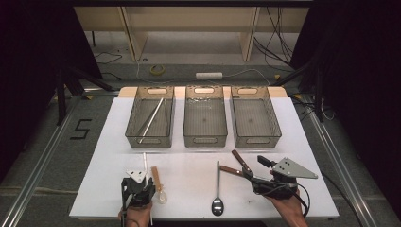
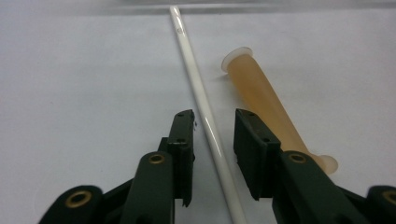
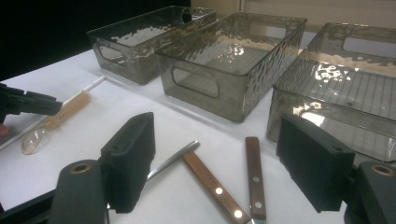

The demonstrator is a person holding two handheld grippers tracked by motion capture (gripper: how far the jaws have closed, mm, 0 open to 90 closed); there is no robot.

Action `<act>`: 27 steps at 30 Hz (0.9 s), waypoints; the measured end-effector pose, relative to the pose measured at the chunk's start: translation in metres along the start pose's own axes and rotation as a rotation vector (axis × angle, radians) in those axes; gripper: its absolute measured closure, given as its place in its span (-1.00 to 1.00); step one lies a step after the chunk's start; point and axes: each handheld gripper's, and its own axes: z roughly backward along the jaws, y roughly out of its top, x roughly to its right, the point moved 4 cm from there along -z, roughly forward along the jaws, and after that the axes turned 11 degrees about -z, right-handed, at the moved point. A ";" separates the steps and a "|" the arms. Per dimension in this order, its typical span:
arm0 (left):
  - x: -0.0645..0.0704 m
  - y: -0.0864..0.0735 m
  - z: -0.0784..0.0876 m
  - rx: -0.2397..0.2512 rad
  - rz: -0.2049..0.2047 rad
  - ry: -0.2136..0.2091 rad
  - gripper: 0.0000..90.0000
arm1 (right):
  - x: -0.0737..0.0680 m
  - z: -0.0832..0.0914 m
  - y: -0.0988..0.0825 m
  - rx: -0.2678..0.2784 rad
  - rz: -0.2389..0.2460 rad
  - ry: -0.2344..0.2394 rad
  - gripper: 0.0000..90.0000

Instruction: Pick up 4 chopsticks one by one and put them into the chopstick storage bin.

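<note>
A thin white rod (image 2: 196,81) lies on the white table, running away from me between the jaws of my left gripper (image 2: 215,115). The pads stand a little off it on both sides, so this gripper is open. Just right of it lies a clear plastic spoon with an amber handle (image 2: 261,100). From above, the left gripper (image 1: 141,182) sits at the front left over the rod (image 1: 144,160), with the amber-handled spoon (image 1: 157,182) beside it. My right gripper (image 3: 219,135) stands wide open above two wooden-handled utensils (image 3: 210,182); it is at the front right (image 1: 255,169).
Three clear grey bins (image 1: 205,137) stand in a row at the back; the left bin (image 1: 137,120) holds another white rod (image 1: 152,119). A metal spoon (image 1: 217,189) lies at the front middle. The table's front edge is close behind both hands.
</note>
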 end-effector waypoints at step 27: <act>-0.008 -0.002 -0.002 0.026 0.045 -0.002 0.87 | 0.000 0.000 0.000 0.004 0.001 -0.001 -0.35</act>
